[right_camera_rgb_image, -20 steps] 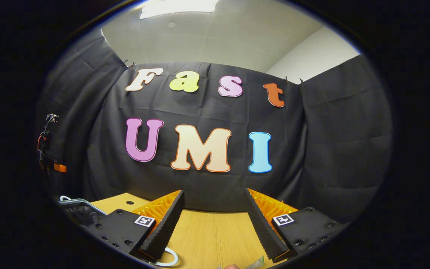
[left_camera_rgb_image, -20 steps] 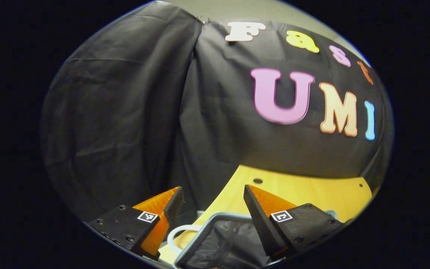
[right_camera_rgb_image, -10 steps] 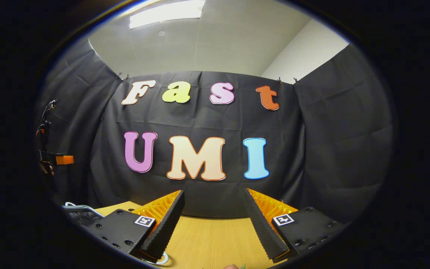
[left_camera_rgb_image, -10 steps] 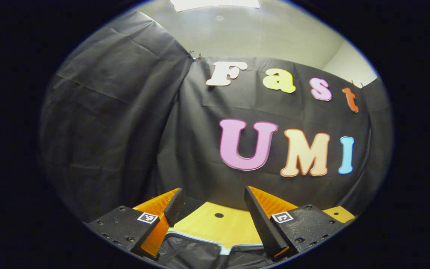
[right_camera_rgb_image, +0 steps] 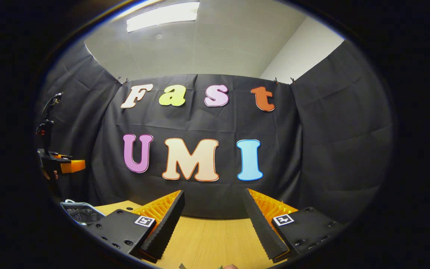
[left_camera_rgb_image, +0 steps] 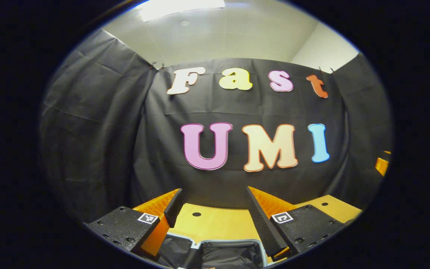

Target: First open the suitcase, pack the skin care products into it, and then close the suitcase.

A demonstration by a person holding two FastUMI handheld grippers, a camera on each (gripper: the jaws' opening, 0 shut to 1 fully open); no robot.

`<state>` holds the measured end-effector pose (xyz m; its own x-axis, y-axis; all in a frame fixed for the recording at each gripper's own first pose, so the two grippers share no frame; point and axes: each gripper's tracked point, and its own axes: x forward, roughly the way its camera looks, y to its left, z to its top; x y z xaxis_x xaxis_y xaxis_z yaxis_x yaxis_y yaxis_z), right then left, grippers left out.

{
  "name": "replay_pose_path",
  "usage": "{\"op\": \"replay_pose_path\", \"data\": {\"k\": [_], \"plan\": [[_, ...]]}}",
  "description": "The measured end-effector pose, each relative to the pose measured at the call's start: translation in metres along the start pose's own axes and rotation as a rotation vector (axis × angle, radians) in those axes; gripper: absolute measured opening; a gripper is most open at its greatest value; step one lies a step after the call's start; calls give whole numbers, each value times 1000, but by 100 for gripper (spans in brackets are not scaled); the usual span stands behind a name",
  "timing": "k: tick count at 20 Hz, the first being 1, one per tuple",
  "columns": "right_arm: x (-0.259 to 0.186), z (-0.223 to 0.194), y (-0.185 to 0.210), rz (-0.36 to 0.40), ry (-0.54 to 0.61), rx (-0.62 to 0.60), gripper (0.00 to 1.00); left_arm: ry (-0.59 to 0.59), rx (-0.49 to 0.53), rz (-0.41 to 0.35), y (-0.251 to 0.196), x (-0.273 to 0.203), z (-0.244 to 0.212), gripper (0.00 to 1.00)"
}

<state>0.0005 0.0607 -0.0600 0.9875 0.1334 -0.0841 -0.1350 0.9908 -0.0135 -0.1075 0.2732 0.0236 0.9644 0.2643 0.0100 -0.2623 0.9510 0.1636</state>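
Observation:
In the left gripper view, the suitcase [left_camera_rgb_image: 230, 241] lies open just below my left gripper [left_camera_rgb_image: 214, 192]; its silver rim and dark lining show between the fingers' bases. That gripper is open and holds nothing, well above the case. In the right gripper view, my right gripper [right_camera_rgb_image: 213, 193] is open too, held over the wooden table [right_camera_rgb_image: 207, 239] with nothing between its fingers. The suitcase [right_camera_rgb_image: 77, 204] appears there low at the left edge. Above it hangs the left gripper [right_camera_rgb_image: 65, 165], an orange and black shape with a hand behind it.
The yellow wooden table [left_camera_rgb_image: 218, 222] has small round holes and ends at the black cloth wall behind it. An orange part of the right gripper [left_camera_rgb_image: 381, 164] shows at the far right of the left gripper view.
The left gripper has swung right and tilted up, so the suitcase rim now sits centred under its fingers. The right gripper tilted slightly upward. Both stayed open.

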Motion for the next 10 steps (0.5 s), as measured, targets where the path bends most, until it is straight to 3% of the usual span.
{"op": "replay_pose_path", "data": {"k": [10], "plan": [[-11, -10, -34, 61, 17, 30, 98, 82, -1, -115, -117, -34, -34, 94]]}}
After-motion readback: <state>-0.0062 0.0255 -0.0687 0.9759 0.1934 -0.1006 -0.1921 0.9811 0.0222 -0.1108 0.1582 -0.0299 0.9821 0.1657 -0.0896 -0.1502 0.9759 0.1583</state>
